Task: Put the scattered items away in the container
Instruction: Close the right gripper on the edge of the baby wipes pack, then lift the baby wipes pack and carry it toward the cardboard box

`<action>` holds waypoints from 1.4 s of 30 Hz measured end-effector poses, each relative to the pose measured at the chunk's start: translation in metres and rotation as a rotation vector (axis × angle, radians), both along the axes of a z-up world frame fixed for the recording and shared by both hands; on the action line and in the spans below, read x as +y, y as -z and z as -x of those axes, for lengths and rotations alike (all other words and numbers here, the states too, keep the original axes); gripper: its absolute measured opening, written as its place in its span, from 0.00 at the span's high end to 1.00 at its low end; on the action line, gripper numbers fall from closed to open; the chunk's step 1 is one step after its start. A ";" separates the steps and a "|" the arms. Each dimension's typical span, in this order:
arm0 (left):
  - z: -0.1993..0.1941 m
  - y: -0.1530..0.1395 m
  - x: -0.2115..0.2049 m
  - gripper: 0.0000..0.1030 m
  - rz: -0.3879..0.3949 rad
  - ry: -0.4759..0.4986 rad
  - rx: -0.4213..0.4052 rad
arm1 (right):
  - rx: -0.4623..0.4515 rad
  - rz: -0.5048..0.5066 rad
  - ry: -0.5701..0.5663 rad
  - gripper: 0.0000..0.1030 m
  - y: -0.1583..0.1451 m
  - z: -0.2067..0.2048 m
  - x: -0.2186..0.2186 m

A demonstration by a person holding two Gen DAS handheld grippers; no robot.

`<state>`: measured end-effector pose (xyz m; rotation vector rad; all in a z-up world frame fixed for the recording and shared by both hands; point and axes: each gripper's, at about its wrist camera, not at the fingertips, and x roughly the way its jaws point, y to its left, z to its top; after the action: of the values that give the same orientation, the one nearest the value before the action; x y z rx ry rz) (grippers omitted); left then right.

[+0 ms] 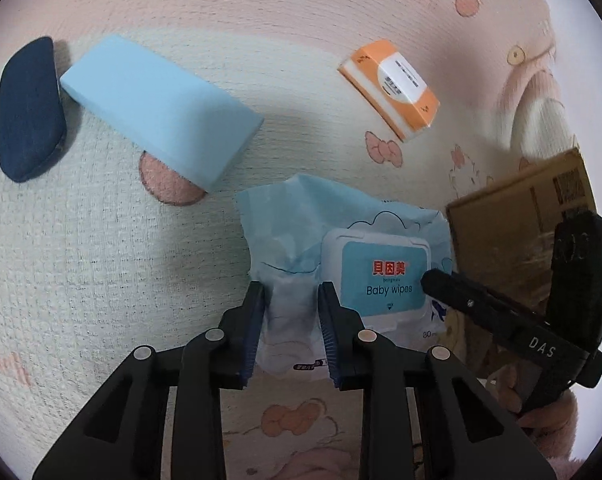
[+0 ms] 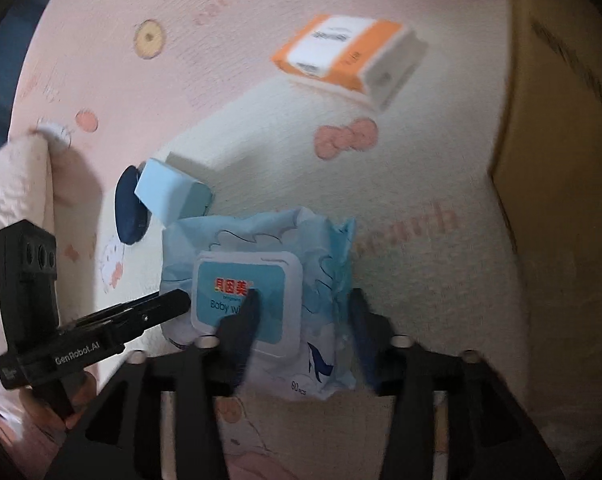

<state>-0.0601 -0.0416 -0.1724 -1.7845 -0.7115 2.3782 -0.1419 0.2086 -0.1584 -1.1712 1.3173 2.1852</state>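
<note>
A light blue pack of baby wipes [image 1: 381, 272] lies on the patterned mat. My left gripper [image 1: 291, 292] is shut on the pack's left crumpled end. My right gripper [image 2: 305, 300] straddles the pack [image 2: 261, 292], jaws apart, one finger over its lid and one at its right edge. My right gripper also shows in the left wrist view [image 1: 433, 278]. The cardboard box [image 1: 521, 220] stands at the right, also in the right wrist view [image 2: 561, 160]. An orange tissue pack [image 1: 389, 88], a light blue block [image 1: 161, 108] and a dark blue case [image 1: 29, 108] lie on the mat.
The mat [image 1: 101, 280] is pink and cream with cartoon prints. A white quilted cushion [image 2: 9, 220] lies at the left in the right wrist view. The orange pack [image 2: 349, 56] lies beyond the wipes, left of the box wall.
</note>
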 end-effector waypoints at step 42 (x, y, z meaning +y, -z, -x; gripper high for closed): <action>0.015 -0.127 -0.015 0.66 -0.096 -0.047 0.292 | 0.127 -0.295 0.052 0.56 -0.129 0.009 0.013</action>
<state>-0.0749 -0.0569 -0.0454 -1.3589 -0.8186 2.5118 -0.1512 0.2211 -0.0295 -0.8896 1.0124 2.3488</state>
